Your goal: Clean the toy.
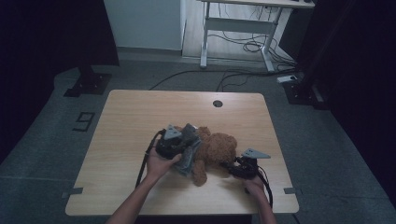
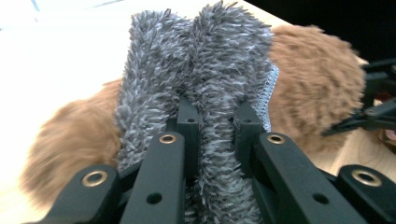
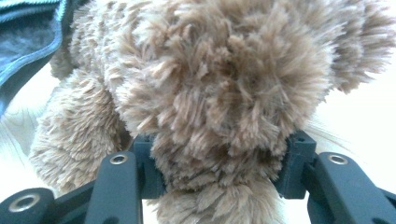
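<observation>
A brown teddy bear (image 1: 216,150) lies on the wooden table (image 1: 130,121). A fuzzy grey cloth (image 1: 190,148) rests against the bear's left side. My left gripper (image 1: 183,148) is shut on a fold of that grey cloth (image 2: 205,93), with the brown bear (image 2: 317,79) right behind it. My right gripper (image 1: 229,166) is shut on a plush part of the bear (image 3: 219,112), its jaws pressing into the fur from both sides. A corner of the grey cloth (image 3: 28,42) shows at the upper left of the right gripper view. The right gripper (image 2: 373,112) also appears at the right edge of the left gripper view.
A round cable hole (image 1: 217,103) sits near the table's far edge. Beyond the table stands a white desk frame (image 1: 233,28) with cables on the floor. A black stand base (image 1: 88,84) is at the far left and another (image 1: 301,91) at the far right.
</observation>
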The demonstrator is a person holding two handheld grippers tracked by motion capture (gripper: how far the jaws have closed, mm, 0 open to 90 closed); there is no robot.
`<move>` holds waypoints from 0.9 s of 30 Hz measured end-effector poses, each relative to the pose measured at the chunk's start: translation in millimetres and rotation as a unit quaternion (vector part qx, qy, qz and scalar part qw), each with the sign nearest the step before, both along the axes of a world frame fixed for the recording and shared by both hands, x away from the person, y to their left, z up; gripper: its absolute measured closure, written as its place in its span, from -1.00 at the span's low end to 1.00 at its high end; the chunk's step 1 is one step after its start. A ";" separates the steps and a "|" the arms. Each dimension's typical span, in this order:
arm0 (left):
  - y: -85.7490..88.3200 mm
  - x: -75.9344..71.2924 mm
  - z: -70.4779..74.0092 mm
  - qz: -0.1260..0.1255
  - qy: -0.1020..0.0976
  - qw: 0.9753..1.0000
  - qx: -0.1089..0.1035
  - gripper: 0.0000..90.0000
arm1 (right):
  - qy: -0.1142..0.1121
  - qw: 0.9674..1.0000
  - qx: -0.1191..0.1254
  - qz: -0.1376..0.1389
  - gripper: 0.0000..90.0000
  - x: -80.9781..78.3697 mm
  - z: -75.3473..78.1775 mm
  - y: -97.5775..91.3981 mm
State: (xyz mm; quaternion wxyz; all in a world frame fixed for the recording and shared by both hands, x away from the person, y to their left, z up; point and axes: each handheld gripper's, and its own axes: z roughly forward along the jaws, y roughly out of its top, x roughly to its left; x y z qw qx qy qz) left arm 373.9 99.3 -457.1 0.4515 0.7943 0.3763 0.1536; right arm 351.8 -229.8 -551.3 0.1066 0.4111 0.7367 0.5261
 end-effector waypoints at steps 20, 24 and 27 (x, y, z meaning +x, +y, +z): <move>56.6 46.7 -37.3 0.060 0.078 0.995 -0.031 0.72 | 0.013 1.000 0.007 0.001 0.04 1.7 -0.8 -3.9; 68.1 45.8 -43.0 0.061 0.091 0.994 -0.021 0.72 | 0.018 1.000 0.006 0.004 0.04 1.7 -0.9 -5.8; 75.9 40.8 -45.8 0.060 0.096 0.994 0.002 0.71 | 0.021 1.000 0.002 0.007 0.04 2.1 -1.1 -7.8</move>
